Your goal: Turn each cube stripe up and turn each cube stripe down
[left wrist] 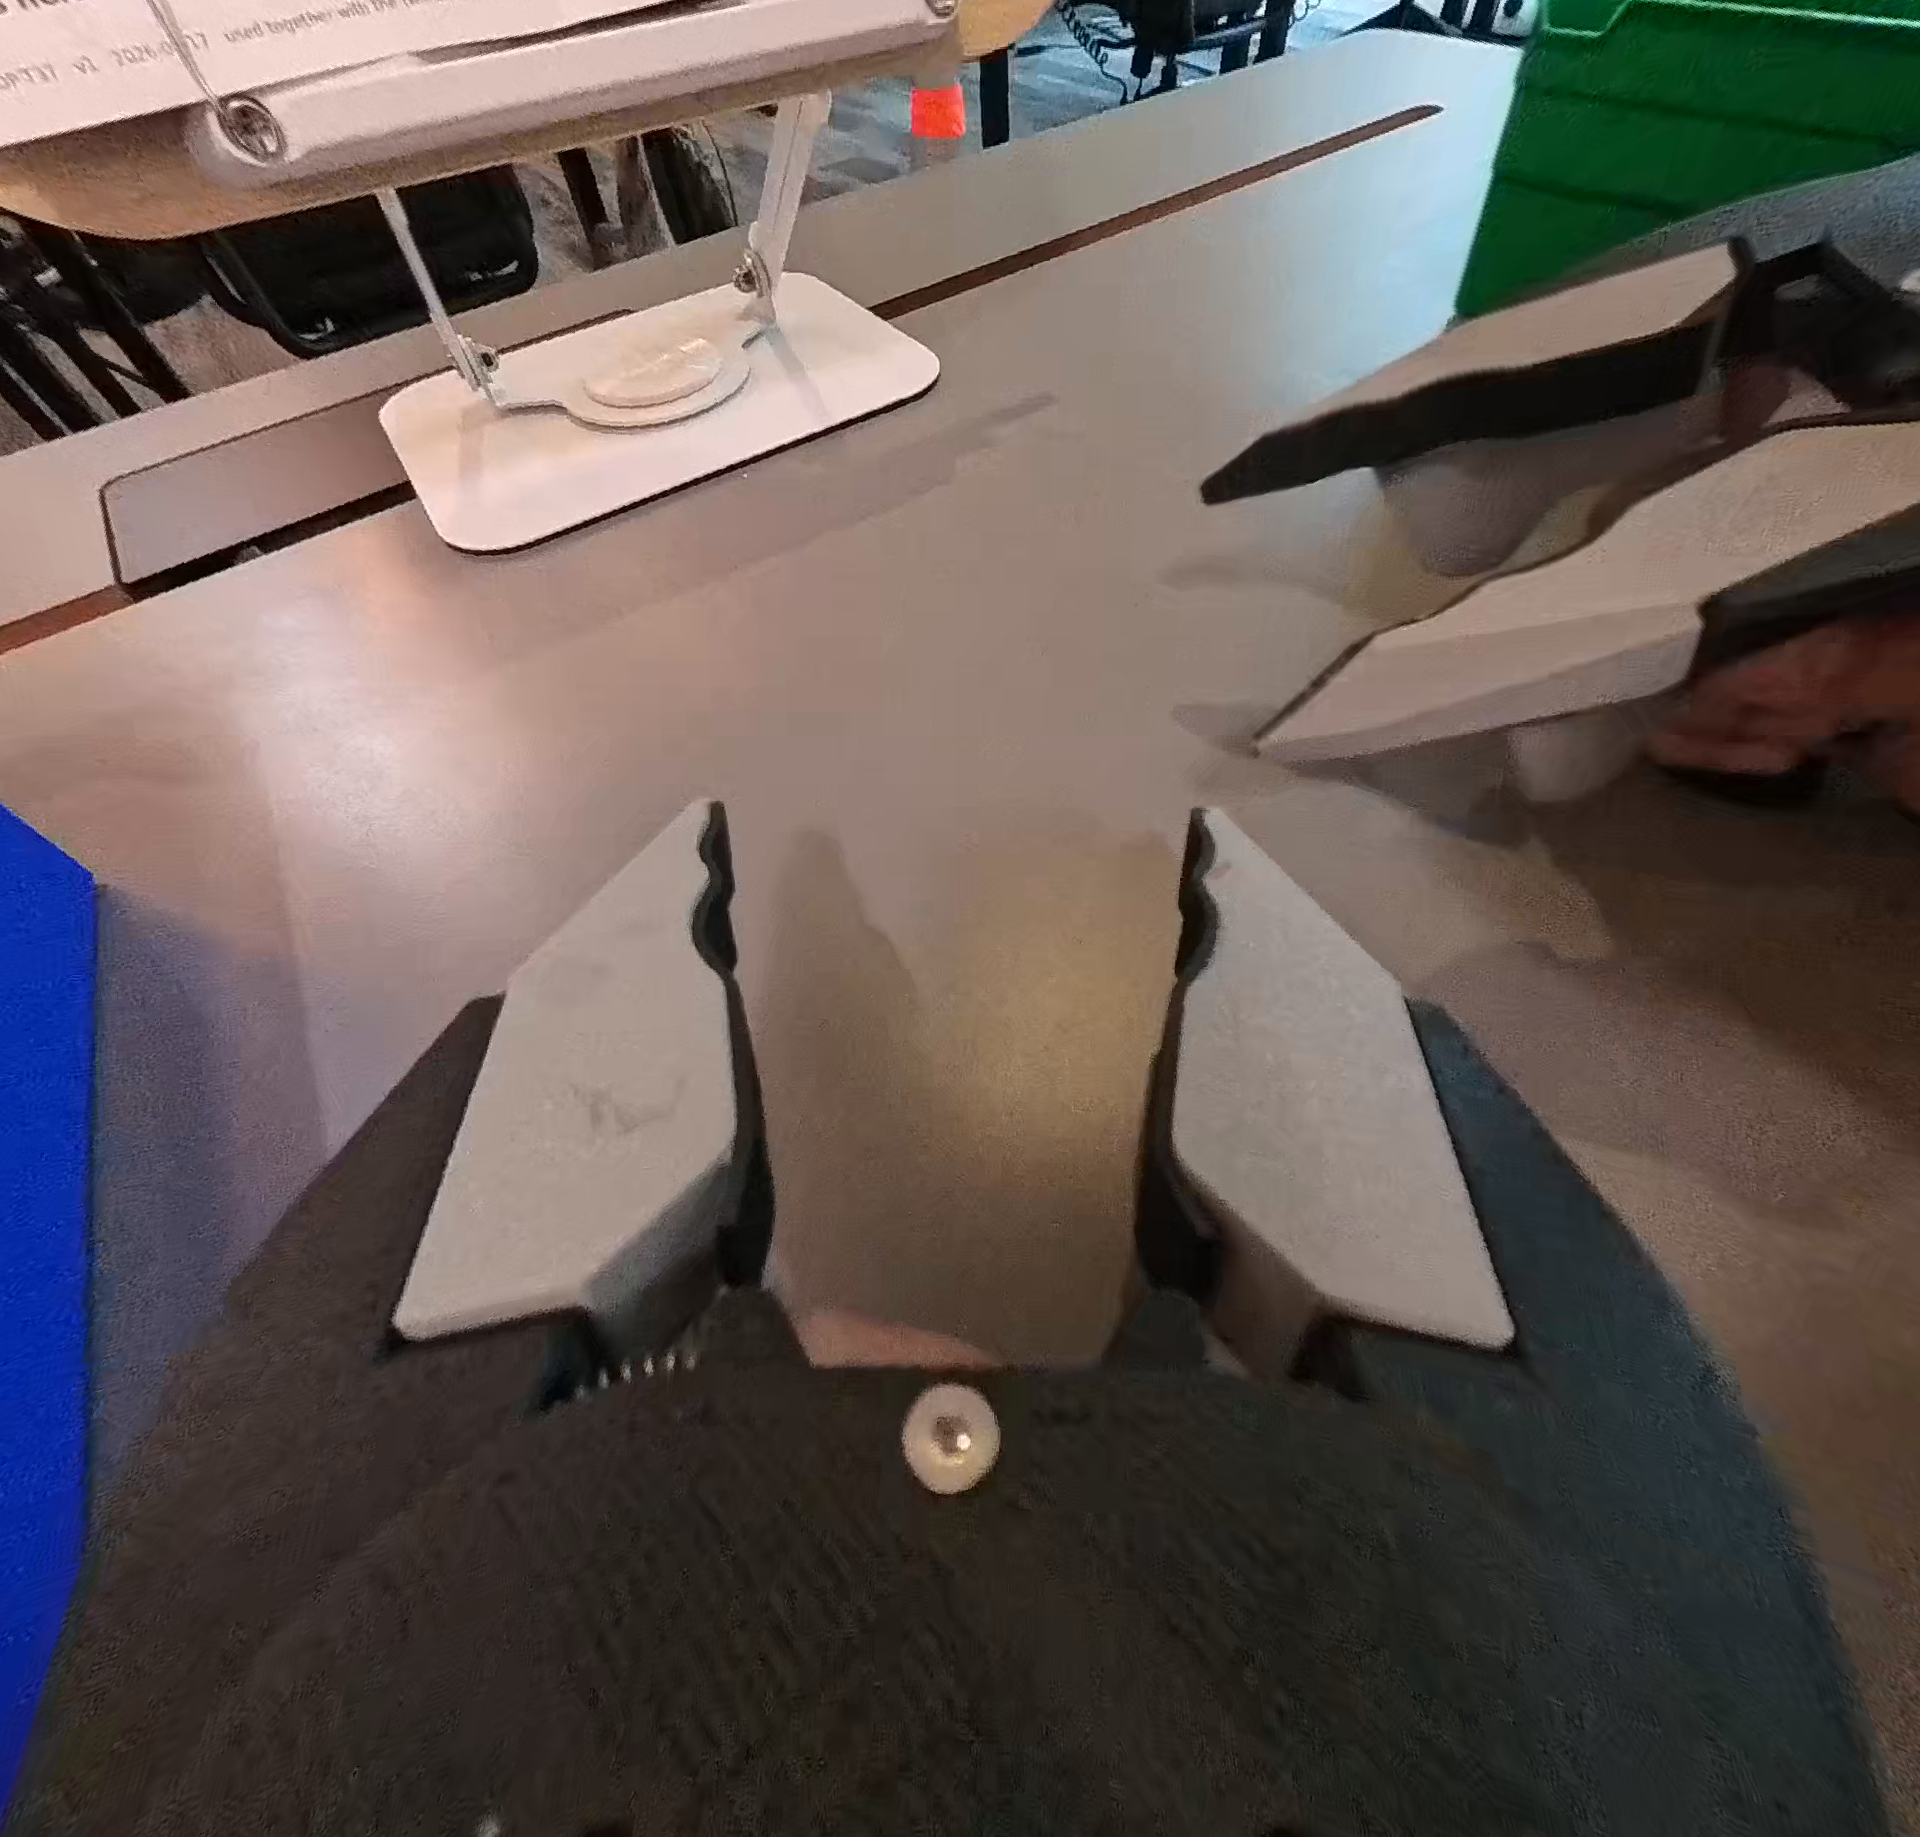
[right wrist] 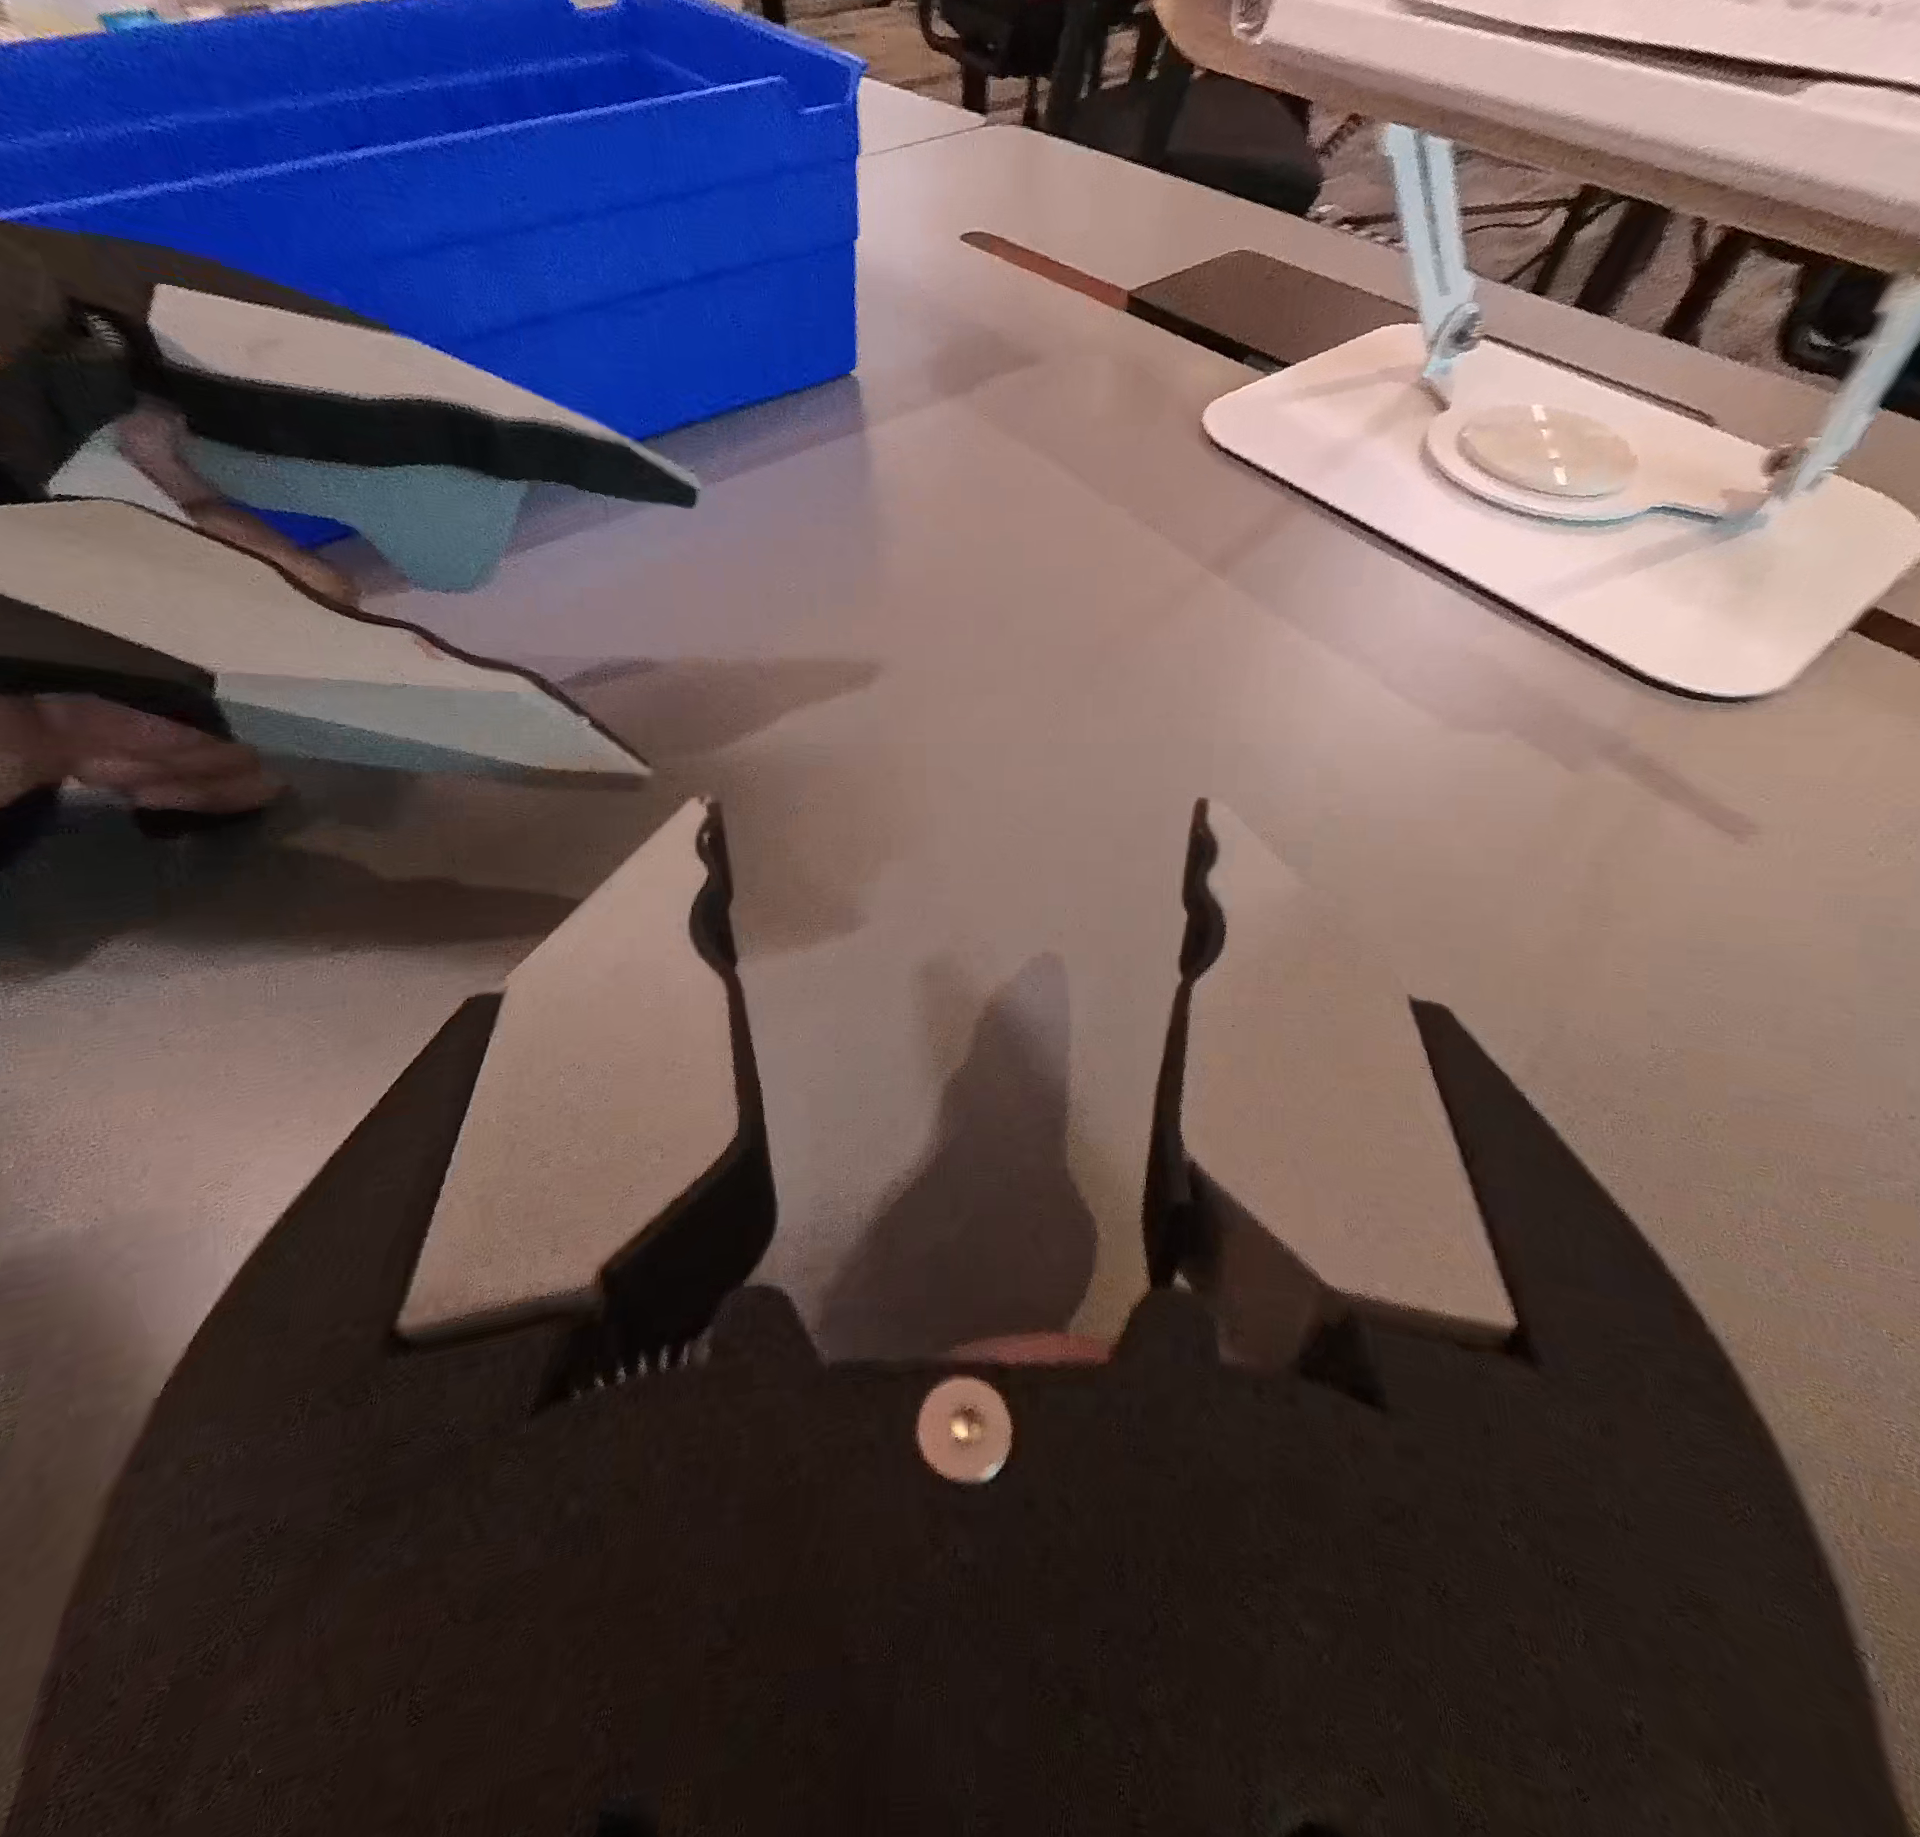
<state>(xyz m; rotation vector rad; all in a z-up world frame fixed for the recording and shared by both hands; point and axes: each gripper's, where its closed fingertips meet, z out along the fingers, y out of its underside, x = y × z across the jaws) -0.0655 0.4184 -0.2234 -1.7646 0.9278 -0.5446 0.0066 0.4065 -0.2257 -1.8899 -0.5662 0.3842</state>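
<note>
Left wrist view: the left tool (left wrist: 956, 831), with pale grey fingers on a black body, hovers over the smooth grey desk (left wrist: 831, 665), its jaws spread wide with only bare desk between them. Ahead stands a white metal document stand (left wrist: 665, 416) carrying printed sheets. At the right, the right tool (left wrist: 1236, 613) reaches in sideways, its fingers apart and holding nothing, a hand (left wrist: 1787, 707) behind it. A green plastic bin (left wrist: 1683, 125) sits at the far right and a blue edge (left wrist: 42, 1164) shows at the left. No cube appears here.

Right wrist view: the right tool (right wrist: 956, 831) is also spread wide over bare desk. At the left the left tool (right wrist: 665, 634) comes in, likewise parted and empty. Behind it sits a blue plastic divided bin (right wrist: 520, 229). No cube shows in this view either.
</note>
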